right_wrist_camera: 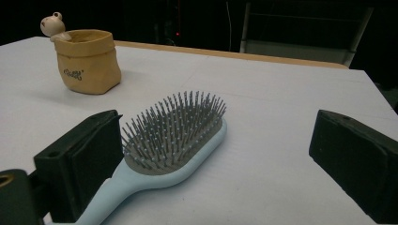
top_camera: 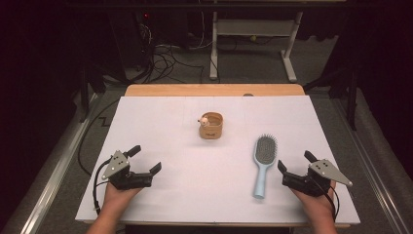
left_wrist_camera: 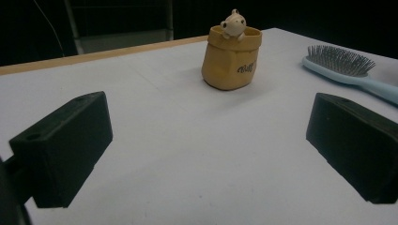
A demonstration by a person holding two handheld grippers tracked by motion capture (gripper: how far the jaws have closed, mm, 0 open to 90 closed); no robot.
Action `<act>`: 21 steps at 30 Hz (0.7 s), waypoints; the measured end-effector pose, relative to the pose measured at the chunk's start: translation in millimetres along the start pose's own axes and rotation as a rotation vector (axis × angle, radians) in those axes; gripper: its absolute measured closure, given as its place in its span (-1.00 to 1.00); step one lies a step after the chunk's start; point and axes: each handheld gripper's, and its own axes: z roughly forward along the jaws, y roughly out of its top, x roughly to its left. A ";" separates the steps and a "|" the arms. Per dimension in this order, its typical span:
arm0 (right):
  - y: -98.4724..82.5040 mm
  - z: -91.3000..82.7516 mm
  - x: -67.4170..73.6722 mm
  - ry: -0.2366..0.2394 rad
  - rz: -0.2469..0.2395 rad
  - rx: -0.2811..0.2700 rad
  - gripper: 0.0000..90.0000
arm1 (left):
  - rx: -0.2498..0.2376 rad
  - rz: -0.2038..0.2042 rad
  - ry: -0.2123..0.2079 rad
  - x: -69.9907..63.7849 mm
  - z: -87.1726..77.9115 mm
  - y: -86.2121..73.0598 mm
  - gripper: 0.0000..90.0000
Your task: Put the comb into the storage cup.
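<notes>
The tan sack-shaped pot [top_camera: 211,126] stands upright on the counter [top_camera: 160,117], a small animal figure [top_camera: 204,119] at its rim. The hairbrush [top_camera: 263,163] lies beside the right claw [top_camera: 295,163]. Left claw [top_camera: 144,159] and right claw: both open, empty.

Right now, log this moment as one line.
left gripper: open, empty | right gripper: open, empty | hairbrush: flat, bristles up | pot: upright

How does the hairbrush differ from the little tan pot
The hairbrush is light blue, long and flat, lying bristles up; the pot is tan, squat and stands upright. The hairbrush lies close beside the right gripper; the pot sits farther back, near the table's middle. The pot has a small figure on its rim. Both rest untouched on the white table.
</notes>
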 end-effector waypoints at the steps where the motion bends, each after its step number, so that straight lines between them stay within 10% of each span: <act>1: 0.2 -0.1 0.0 -0.002 0.000 -0.001 -0.89 | -0.003 0.004 0.004 -0.3 -0.4 0.2 -0.97; 21: -0.7 -1.4 0.8 0.020 -0.001 0.020 -0.33 | -0.003 -0.007 -0.007 1.4 0.3 1.8 -1.00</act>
